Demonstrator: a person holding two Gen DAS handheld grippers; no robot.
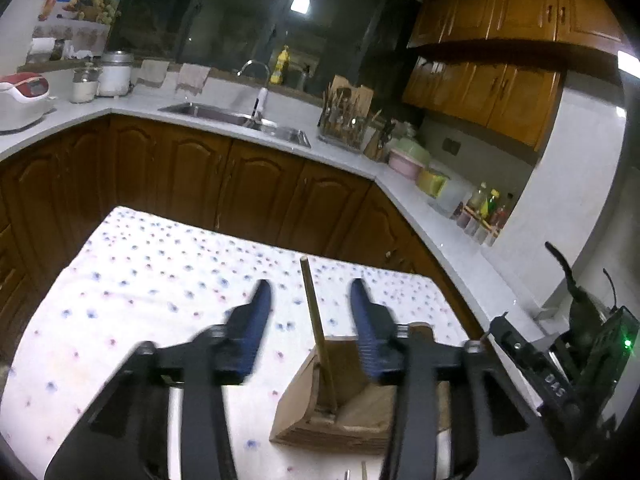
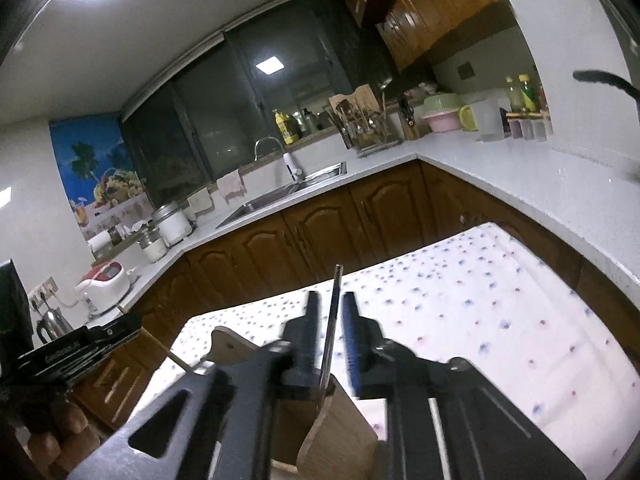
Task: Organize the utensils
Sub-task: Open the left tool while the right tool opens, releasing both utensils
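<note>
While the wooden holder (image 1: 344, 396) sits on the dotted cloth (image 1: 160, 280) near its right edge, a chopstick (image 1: 316, 332) stands in it, leaning a bit and poking up between the left gripper's (image 1: 311, 294) blue pads. Those jaws are spread wide and nothing touches the stick, so it's let go. Over in the right wrist view, a thin metal utensil (image 2: 333, 320) stands up out of the same holder (image 2: 340, 420), right in the gap of the right gripper (image 2: 331, 306). That gap is narrower, but the pads don't look pressed on it either, so released too, though motion blur makes the contact a little hard to call. What kind of utensil it is, can't tell, only the handle shows. Each gripper shows at the edge of the other's view. Behind the table run brown cabinets (image 1: 240, 184), a pale counter (image 1: 344, 152) with a sink (image 1: 240, 120), and a rack of utensils (image 1: 344, 120) by it.
</note>
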